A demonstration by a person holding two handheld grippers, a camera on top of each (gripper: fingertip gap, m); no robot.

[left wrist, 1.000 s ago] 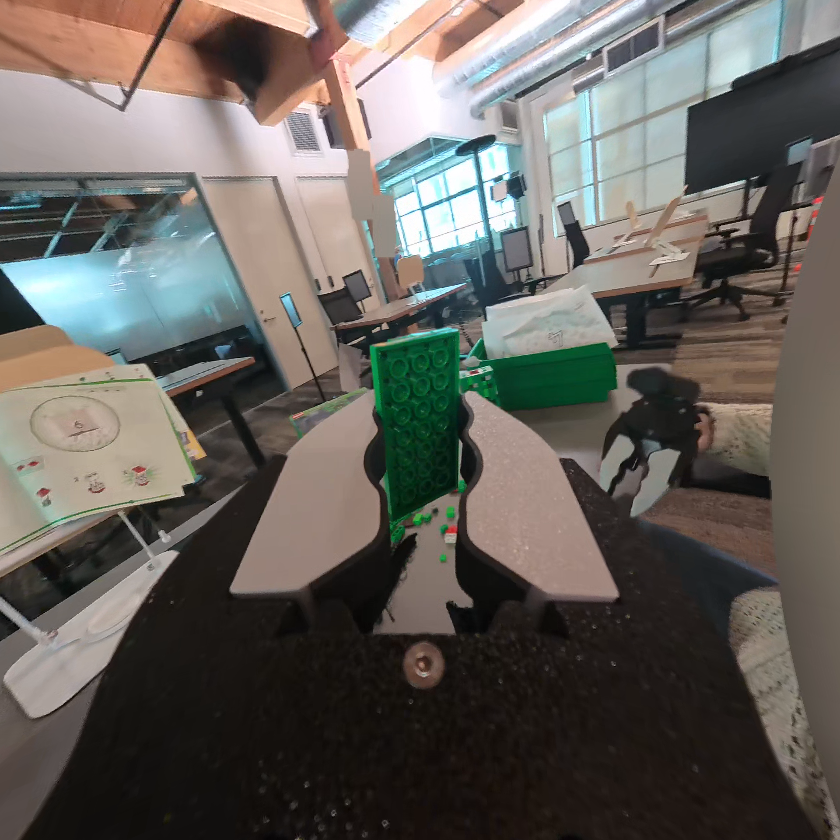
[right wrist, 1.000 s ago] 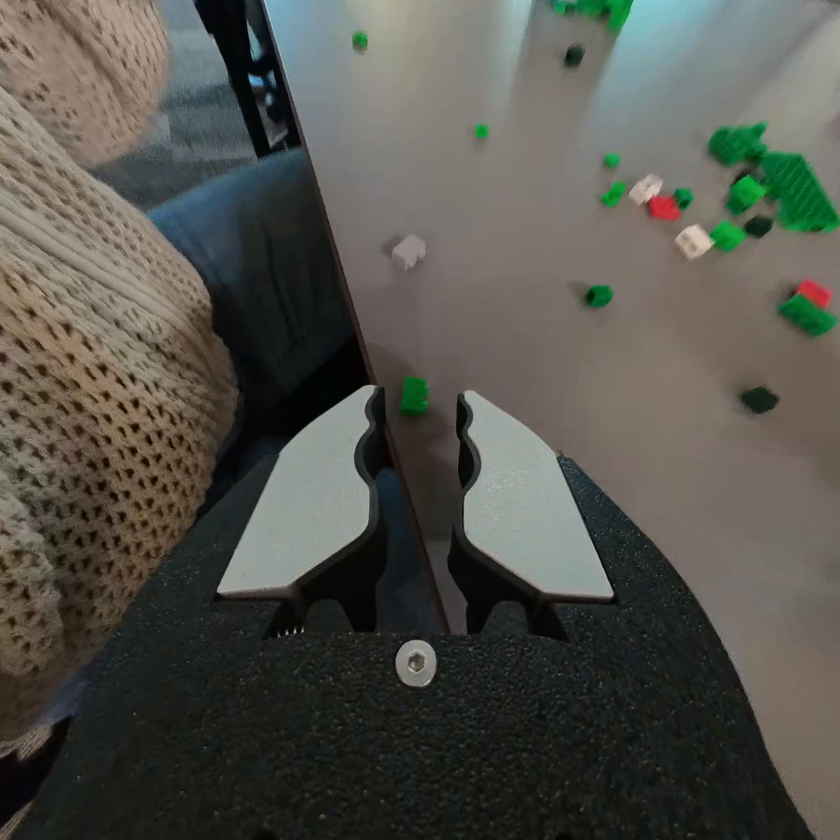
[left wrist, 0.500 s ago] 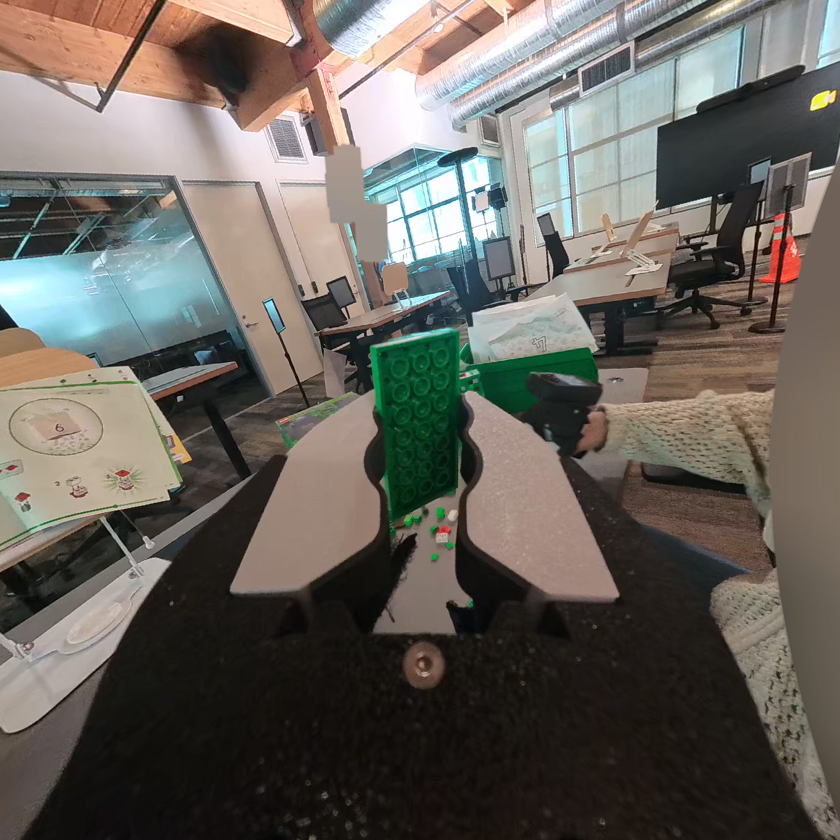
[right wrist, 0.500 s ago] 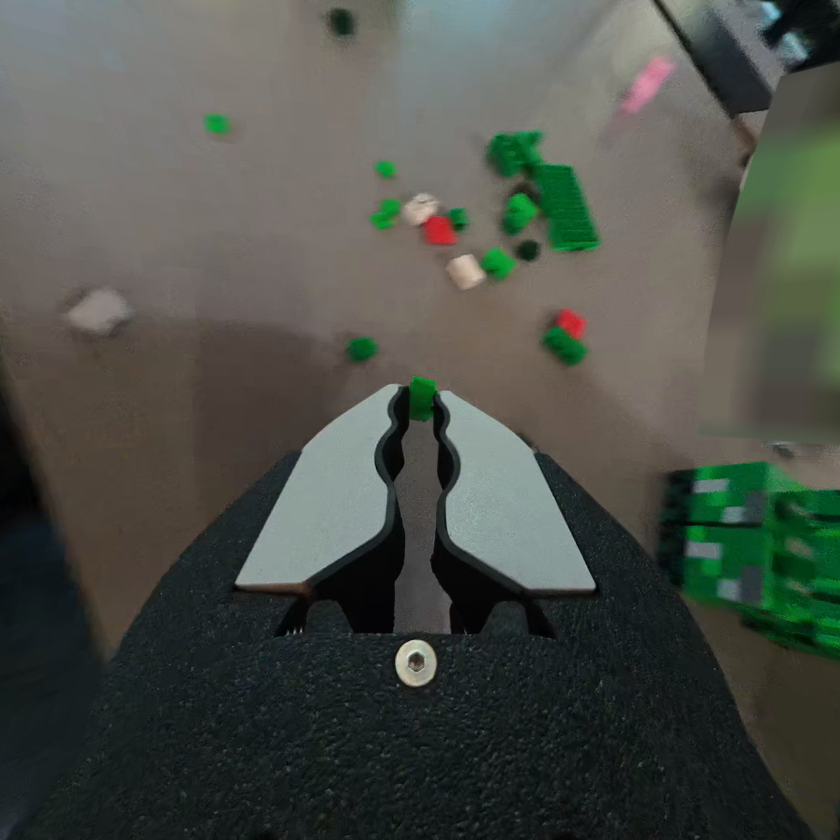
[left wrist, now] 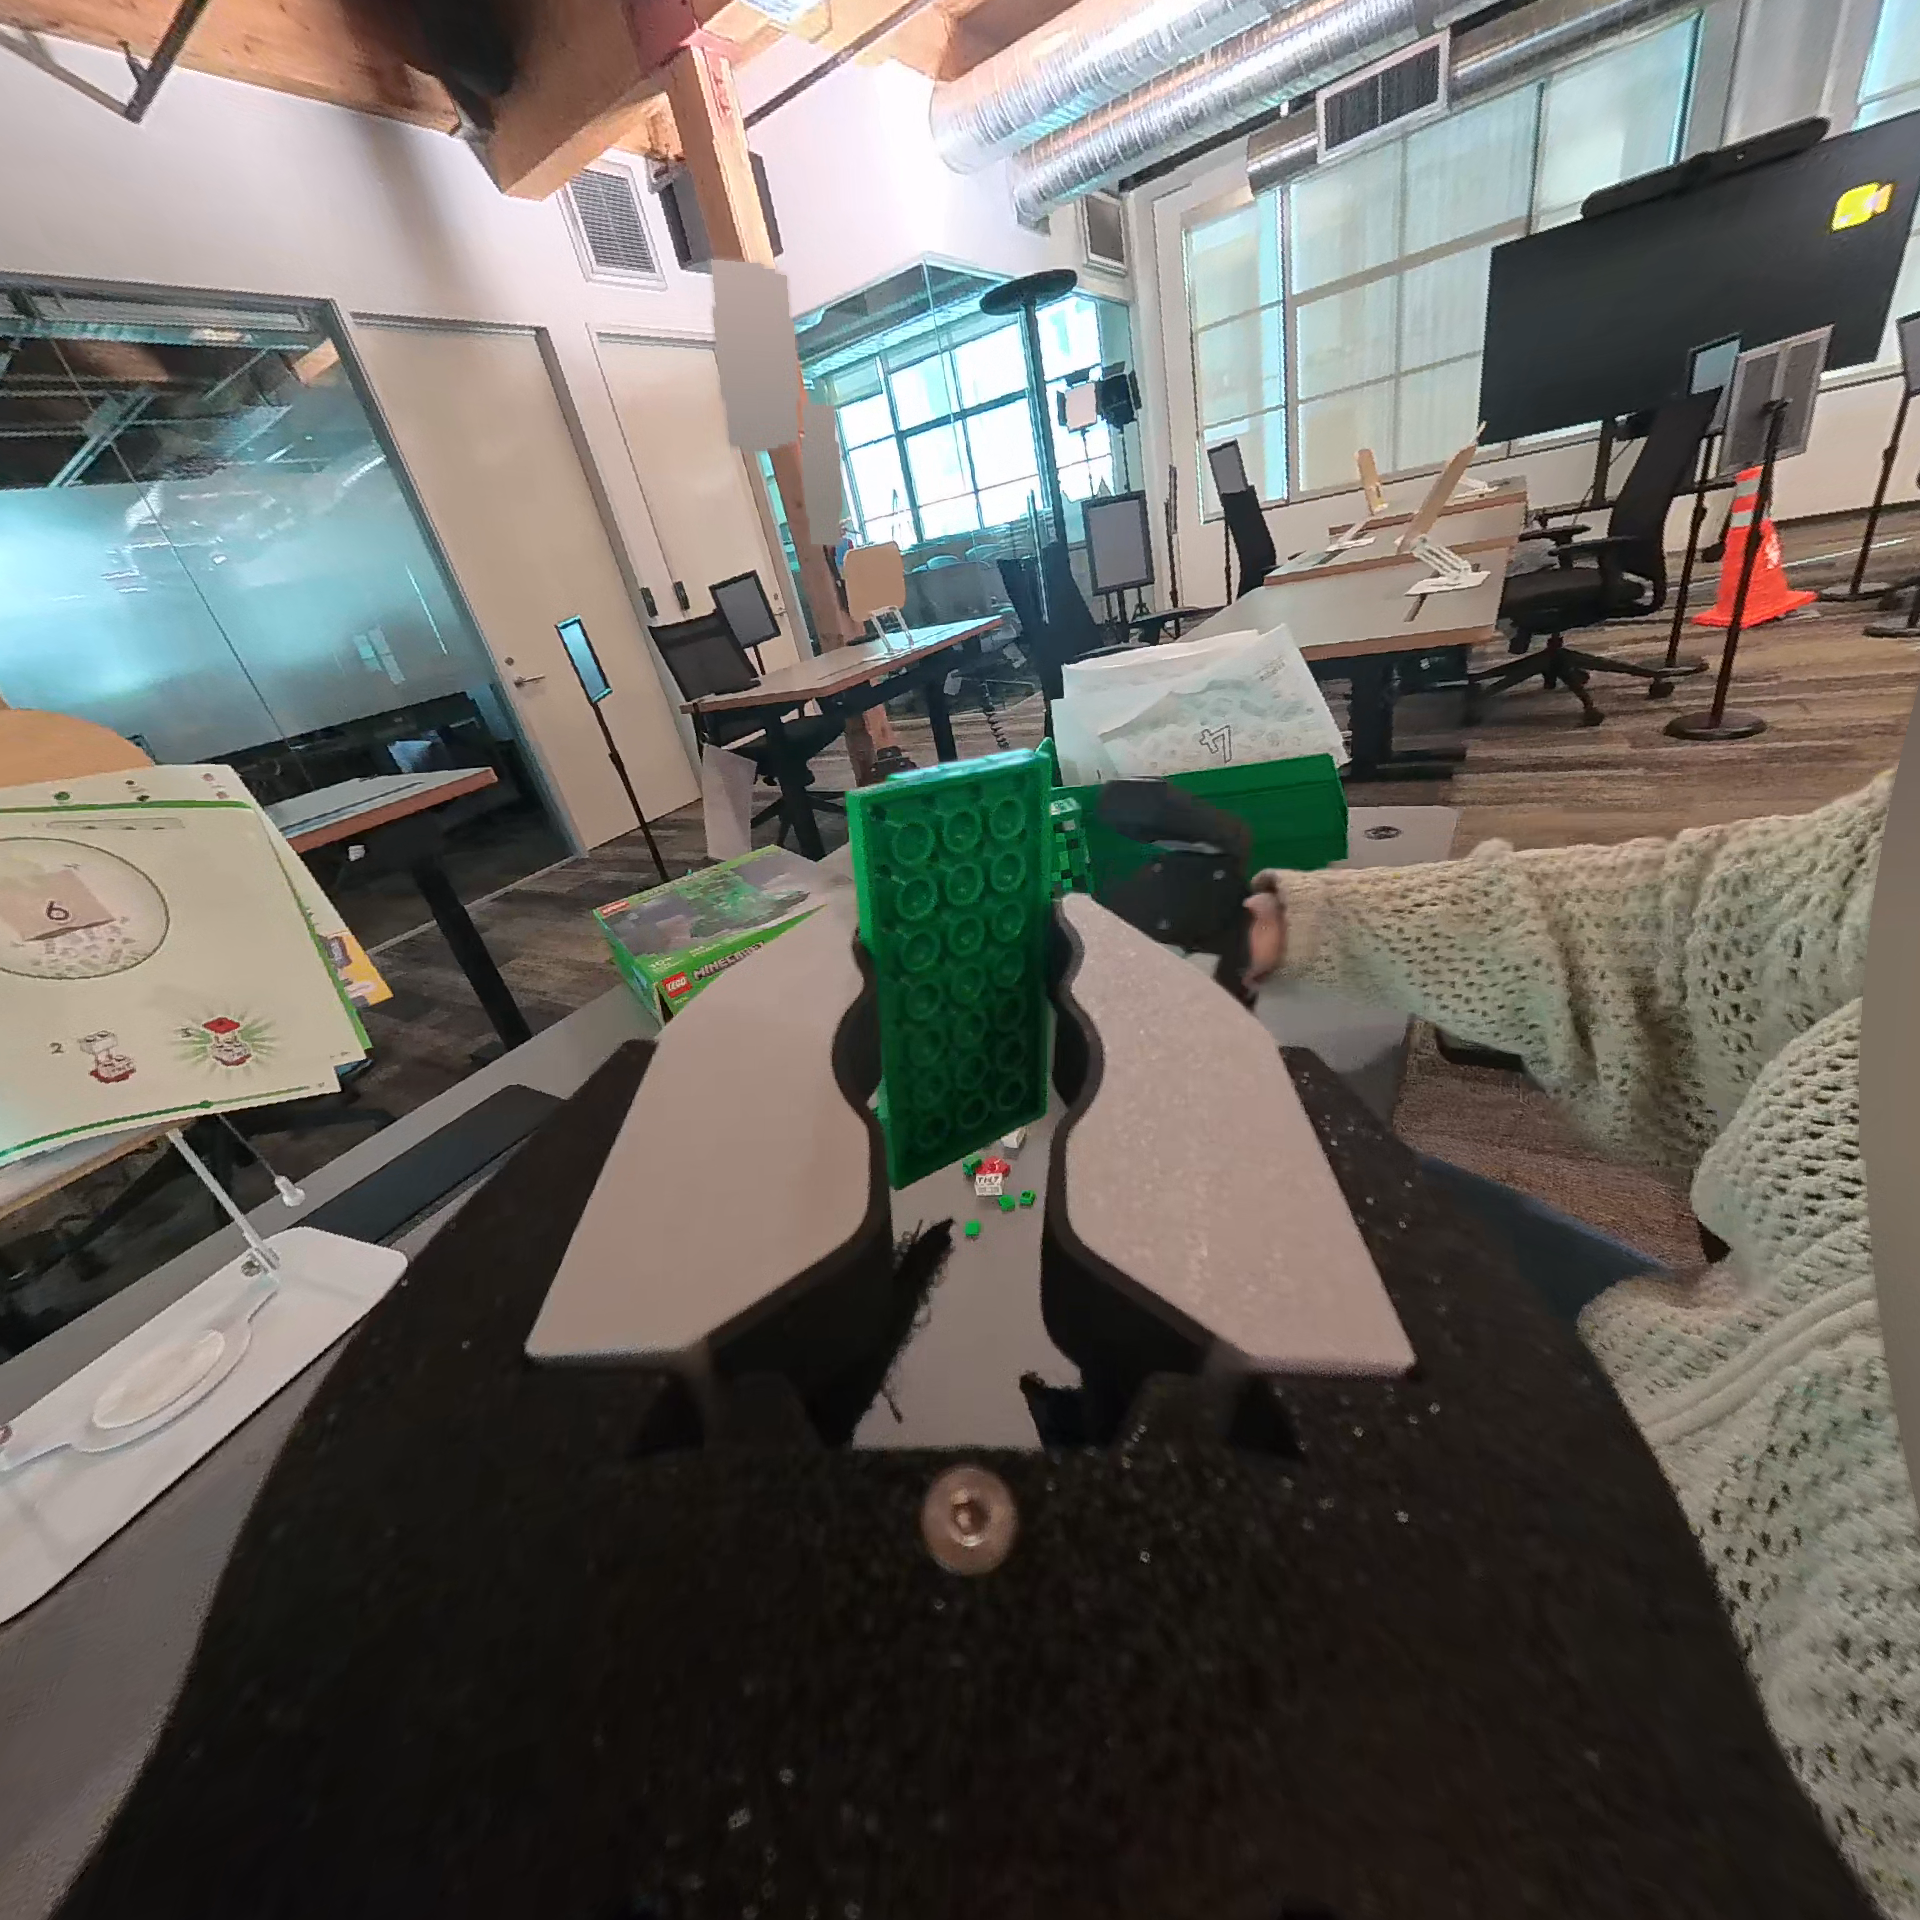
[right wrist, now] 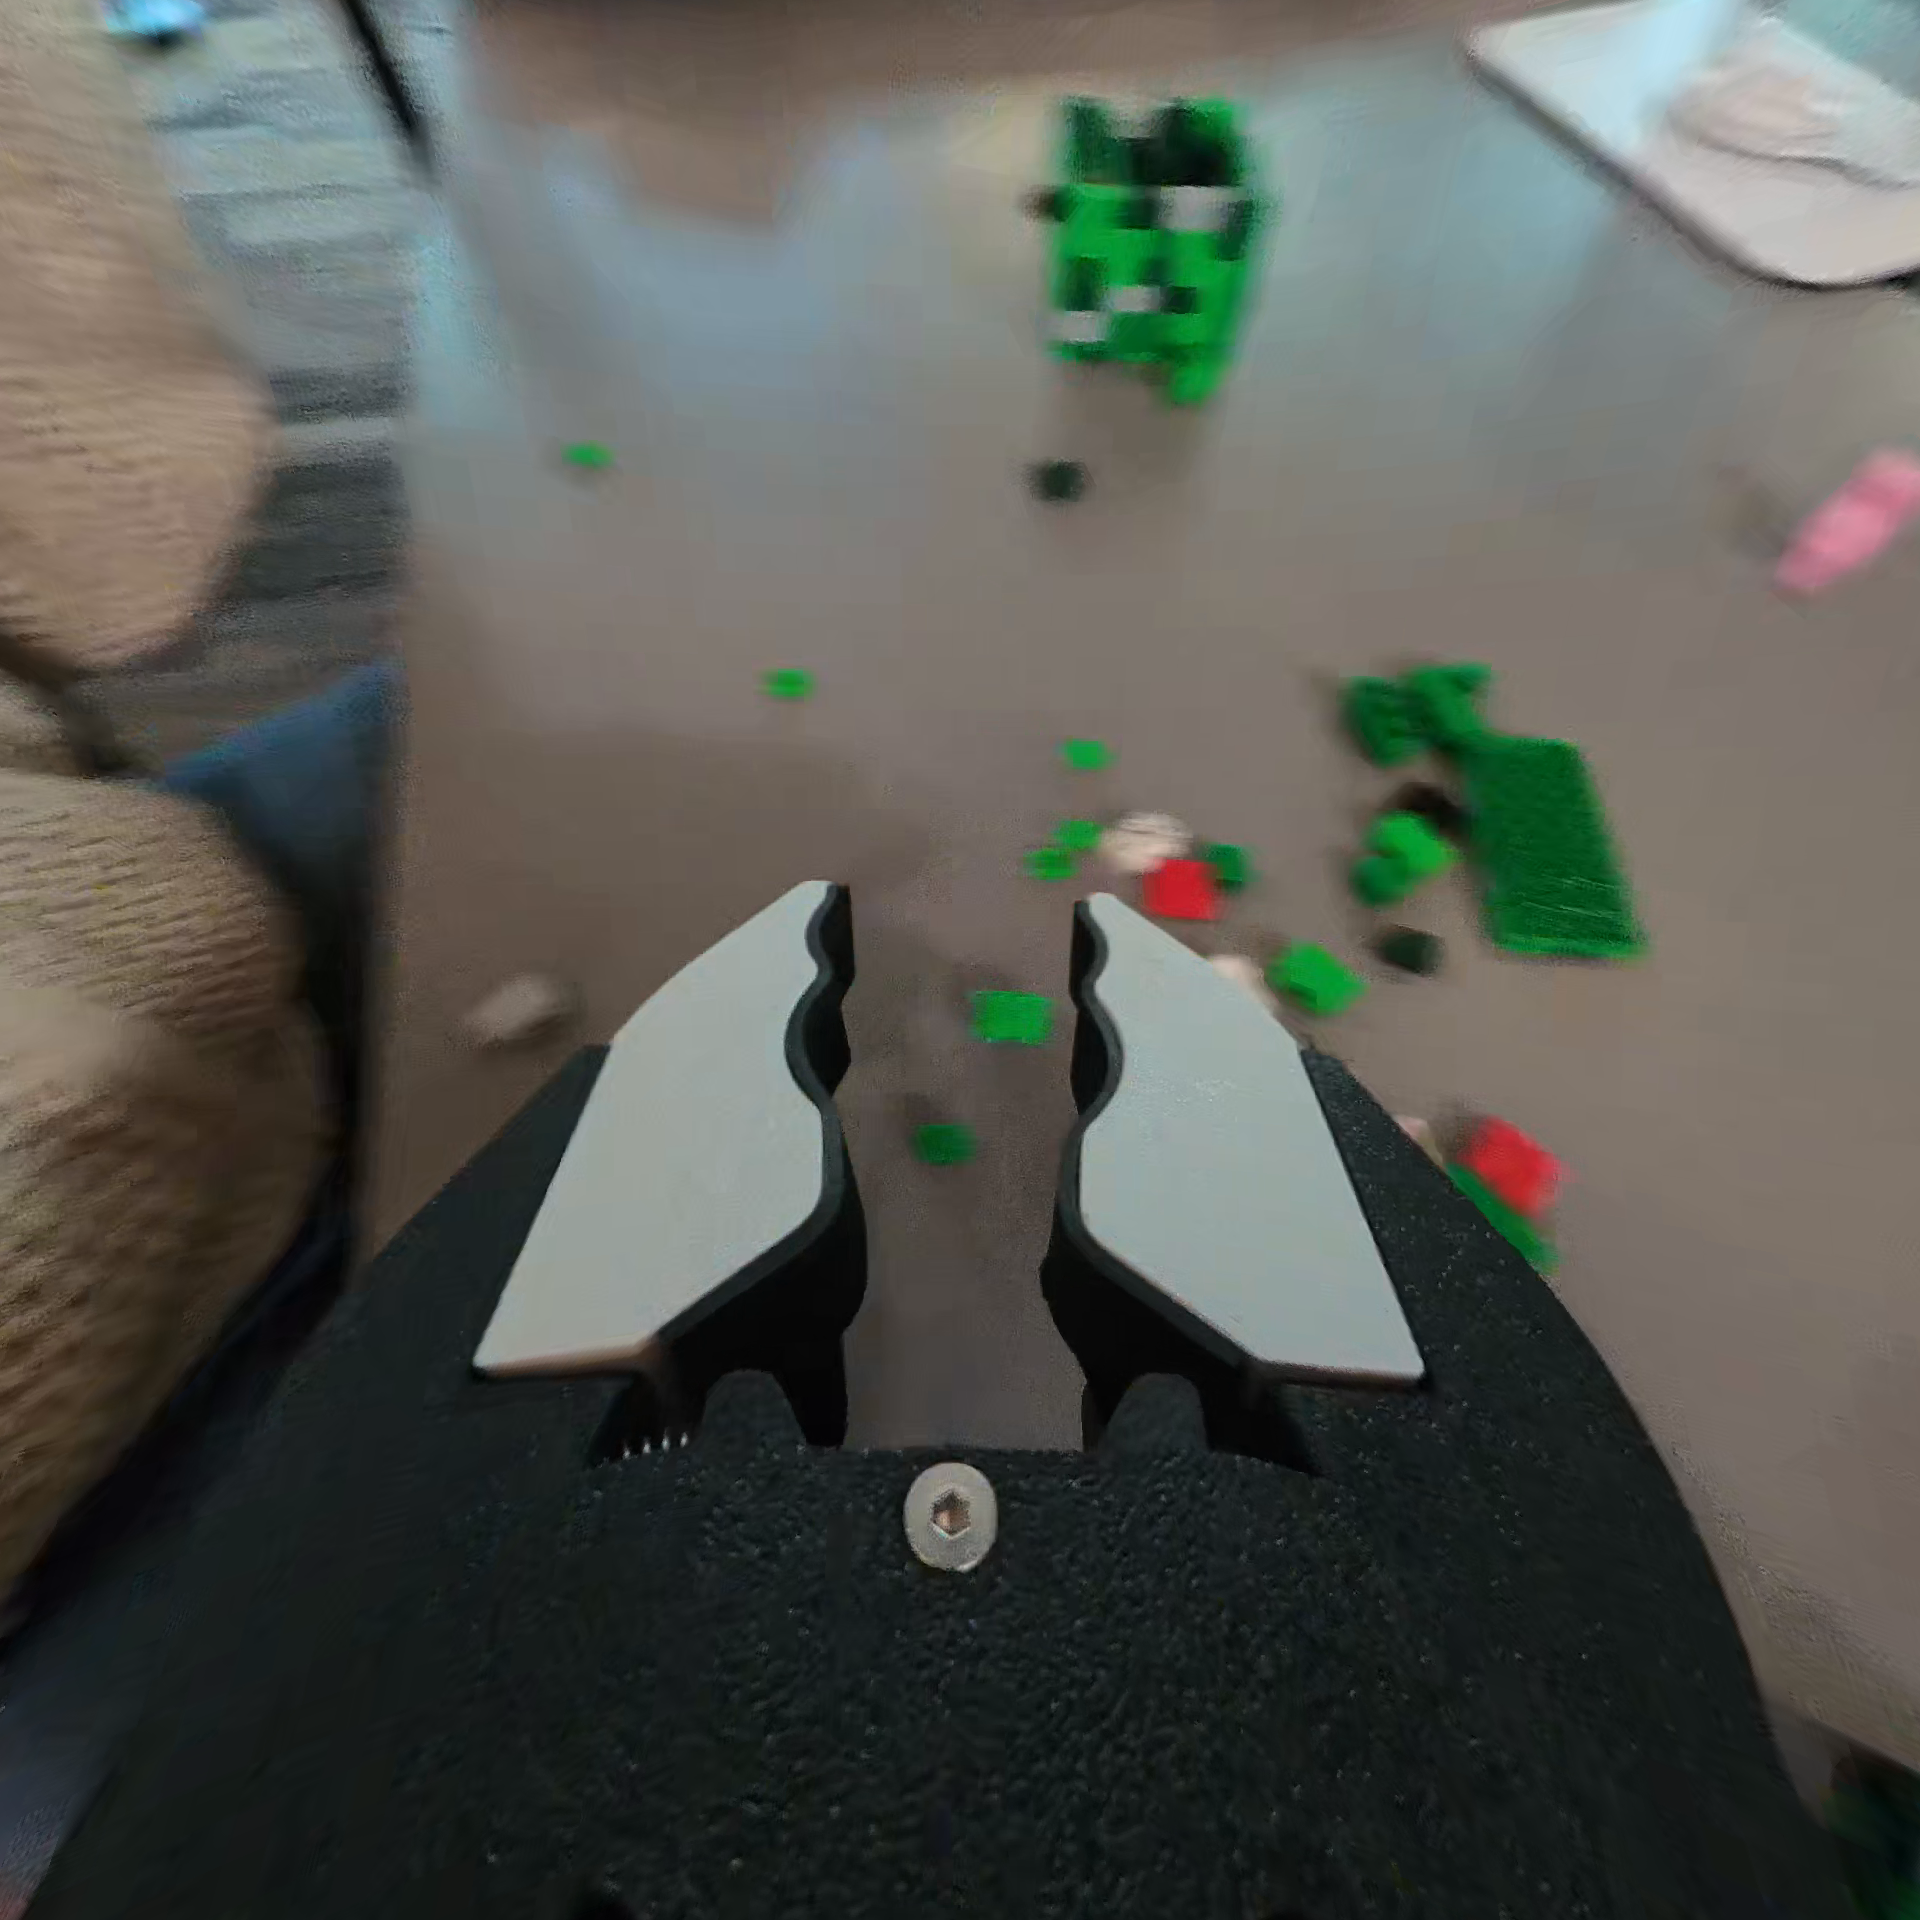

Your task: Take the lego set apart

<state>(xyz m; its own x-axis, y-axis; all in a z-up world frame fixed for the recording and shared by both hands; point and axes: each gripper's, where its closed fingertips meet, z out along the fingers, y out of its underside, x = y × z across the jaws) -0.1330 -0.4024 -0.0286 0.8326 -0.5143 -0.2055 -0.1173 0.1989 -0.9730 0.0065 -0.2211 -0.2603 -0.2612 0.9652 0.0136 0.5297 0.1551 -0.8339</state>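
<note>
My left gripper [left wrist: 958,945] is shut on a green lego plate [left wrist: 956,966] and holds it upright above the table, underside towards the camera. My right gripper [right wrist: 961,914] is open and empty above the grey table [right wrist: 727,582]. A small green brick [right wrist: 1010,1016] lies on the table between its fingers. Several loose green, red and white bricks lie ahead, among them a red brick [right wrist: 1182,891] and a flat green plate [right wrist: 1548,852]. A green blocky build [right wrist: 1148,244] stands farther back. The right gripper also shows in the left wrist view [left wrist: 1184,883], over the table.
An instruction booklet [left wrist: 135,956] stands on a white holder [left wrist: 156,1382] at the left. A lego box [left wrist: 717,935] and a green bin [left wrist: 1226,821] sit at the table's far side. A knitted sleeve [left wrist: 1558,977] reaches in from the right. A pink piece [right wrist: 1849,525] lies at the right. The grippers' ends are close to 35 cm from one another. The green blocky build [right wrist: 1148,244] lies around 25 cm away from my right fingertips.
My right gripper was shut on a small green brick half a second ago; now it is open and that brick lies on the table. It moved over the table. The left gripper kept hold of the plate.
</note>
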